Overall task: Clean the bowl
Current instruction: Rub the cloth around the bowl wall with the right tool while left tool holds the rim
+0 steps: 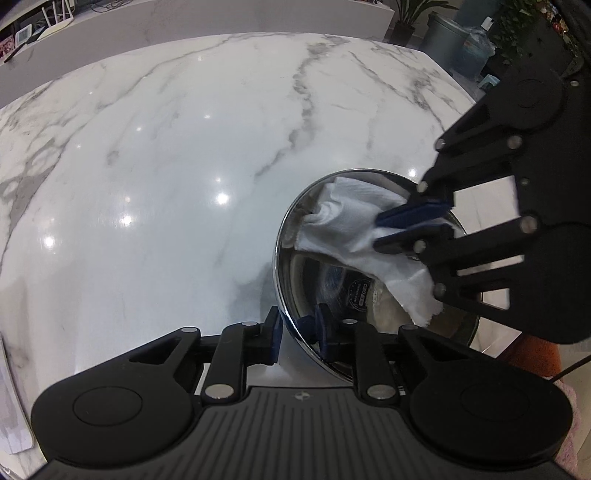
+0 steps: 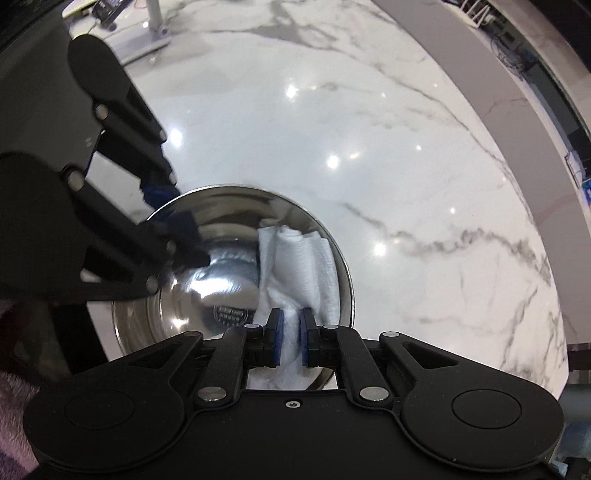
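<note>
A shiny steel bowl [image 1: 325, 280] sits on the white marble table [image 1: 166, 166], near its edge. My left gripper [image 1: 297, 330] is shut on the bowl's near rim, one pad outside and one inside. My right gripper [image 1: 410, 221] is shut on a white paper towel [image 1: 354, 221] and presses it against the bowl's inner wall. In the right wrist view the bowl [image 2: 207, 273] fills the centre, the towel [image 2: 299, 273] lies along its right side, my right gripper [image 2: 290, 338] pinches the towel, and my left gripper [image 2: 173, 210] holds the left rim.
A grey bin [image 1: 445, 40] and potted plants [image 1: 410, 18] stand beyond the table's far right corner. A grey counter [image 2: 517, 85] curves behind the table. A metal stand base [image 2: 147, 40] sits at the table's far left in the right wrist view.
</note>
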The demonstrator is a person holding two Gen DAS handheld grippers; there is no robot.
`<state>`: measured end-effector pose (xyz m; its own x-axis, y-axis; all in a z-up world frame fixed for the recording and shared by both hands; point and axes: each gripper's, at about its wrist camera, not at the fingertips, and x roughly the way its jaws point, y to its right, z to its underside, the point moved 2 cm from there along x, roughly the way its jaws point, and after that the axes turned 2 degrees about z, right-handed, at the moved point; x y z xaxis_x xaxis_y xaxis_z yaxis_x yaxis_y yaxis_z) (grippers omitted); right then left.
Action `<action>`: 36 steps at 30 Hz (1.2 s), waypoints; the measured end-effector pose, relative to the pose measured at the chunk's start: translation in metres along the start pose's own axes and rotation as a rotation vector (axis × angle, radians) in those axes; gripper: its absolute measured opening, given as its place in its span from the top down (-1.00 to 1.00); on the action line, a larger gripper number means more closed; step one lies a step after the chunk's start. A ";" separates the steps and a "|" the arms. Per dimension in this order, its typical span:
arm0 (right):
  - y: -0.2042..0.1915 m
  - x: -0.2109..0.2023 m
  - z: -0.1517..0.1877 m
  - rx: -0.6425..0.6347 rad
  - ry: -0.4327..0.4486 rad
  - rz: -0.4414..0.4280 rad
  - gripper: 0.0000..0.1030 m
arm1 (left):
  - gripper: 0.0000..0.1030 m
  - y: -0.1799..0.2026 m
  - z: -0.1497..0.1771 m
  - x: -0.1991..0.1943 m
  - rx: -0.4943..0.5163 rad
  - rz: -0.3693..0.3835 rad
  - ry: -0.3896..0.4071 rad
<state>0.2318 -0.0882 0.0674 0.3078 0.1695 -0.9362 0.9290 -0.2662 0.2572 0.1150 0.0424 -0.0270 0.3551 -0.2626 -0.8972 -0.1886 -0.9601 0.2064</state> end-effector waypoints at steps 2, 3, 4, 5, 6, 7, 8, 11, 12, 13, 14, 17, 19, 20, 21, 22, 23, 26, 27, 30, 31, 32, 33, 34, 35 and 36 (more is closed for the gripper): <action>0.005 0.002 0.002 0.014 0.013 -0.018 0.87 | 0.65 -0.001 0.001 -0.001 -0.002 0.004 0.001; 0.005 0.004 0.001 0.021 0.019 -0.027 0.87 | 0.65 -0.002 0.001 -0.001 -0.005 0.006 0.001; 0.000 0.006 0.002 0.029 0.025 -0.037 0.87 | 0.65 -0.002 0.001 -0.001 -0.008 0.009 0.001; 0.000 0.005 0.011 0.040 0.031 -0.046 0.87 | 0.65 -0.003 0.001 -0.001 -0.011 0.010 0.001; -0.001 0.010 0.010 0.060 0.038 -0.063 0.87 | 0.65 -0.003 0.001 -0.001 -0.012 0.010 0.001; -0.020 0.027 0.005 0.078 0.043 -0.078 0.86 | 0.65 -0.003 0.001 -0.001 -0.014 0.009 0.001; -0.055 0.053 -0.003 0.088 0.045 -0.092 0.84 | 0.65 -0.003 0.001 -0.001 -0.015 0.007 0.002; -0.060 0.053 -0.001 0.100 0.044 -0.147 0.79 | 0.66 -0.002 0.001 -0.002 -0.014 0.000 0.005; -0.060 0.051 0.002 0.095 0.039 -0.160 0.79 | 0.67 -0.002 0.001 -0.002 -0.014 -0.003 0.006; -0.059 0.052 0.002 0.086 0.033 -0.168 0.79 | 0.68 -0.002 0.001 -0.002 -0.013 -0.007 0.007; -0.061 0.054 0.002 0.076 0.025 -0.175 0.79 | 0.68 -0.002 0.001 -0.003 -0.014 -0.010 0.009; -0.083 0.055 -0.009 0.038 -0.001 -0.182 0.79 | 0.68 -0.003 0.000 -0.004 -0.016 -0.016 0.011; -0.090 0.050 -0.010 -0.011 -0.023 -0.172 0.80 | 0.68 -0.003 0.000 -0.004 -0.015 -0.017 0.011; -0.093 0.048 -0.010 -0.038 -0.035 -0.163 0.81 | 0.68 -0.003 0.000 -0.004 -0.013 -0.018 0.011; -0.096 0.047 -0.009 -0.066 -0.047 -0.147 0.82 | 0.68 -0.003 0.001 -0.004 -0.012 -0.019 0.012; -0.097 0.046 -0.009 -0.084 -0.054 -0.134 0.82 | 0.68 -0.003 0.000 -0.004 -0.013 -0.019 0.012; -0.098 0.046 -0.008 -0.094 -0.058 -0.124 0.83 | 0.68 -0.004 0.000 -0.004 -0.016 -0.016 0.011; -0.100 0.044 -0.007 -0.117 -0.066 -0.095 0.84 | 0.68 -0.005 0.000 -0.003 -0.019 -0.012 0.010; -0.101 0.043 -0.006 -0.120 -0.068 -0.091 0.84 | 0.68 -0.005 0.000 -0.003 -0.019 -0.011 0.010; -0.101 0.041 -0.005 -0.111 -0.092 -0.106 0.83 | 0.68 -0.005 0.001 -0.003 -0.029 -0.002 0.010; -0.101 0.041 -0.004 -0.100 -0.104 -0.125 0.78 | 0.68 -0.006 0.001 -0.003 -0.032 0.002 0.010; -0.099 0.041 -0.004 -0.083 -0.115 -0.149 0.76 | 0.68 -0.005 0.001 -0.002 -0.033 0.004 0.011; -0.097 0.041 -0.003 -0.055 -0.122 -0.180 0.75 | 0.68 -0.005 0.001 -0.002 -0.033 0.003 0.012; -0.095 0.042 -0.003 -0.036 -0.117 -0.192 0.74 | 0.68 -0.005 0.001 -0.003 -0.034 0.004 0.011; -0.093 0.043 -0.002 -0.015 -0.109 -0.204 0.74 | 0.68 -0.005 0.001 -0.003 -0.034 0.005 0.010; -0.091 0.045 -0.001 0.012 -0.091 -0.217 0.75 | 0.68 -0.005 0.001 -0.003 -0.031 0.006 0.010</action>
<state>0.1616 -0.0559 0.0019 0.0810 0.1374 -0.9872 0.9686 -0.2445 0.0454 0.1141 0.0480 -0.0260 0.3629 -0.2692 -0.8921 -0.1619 -0.9610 0.2241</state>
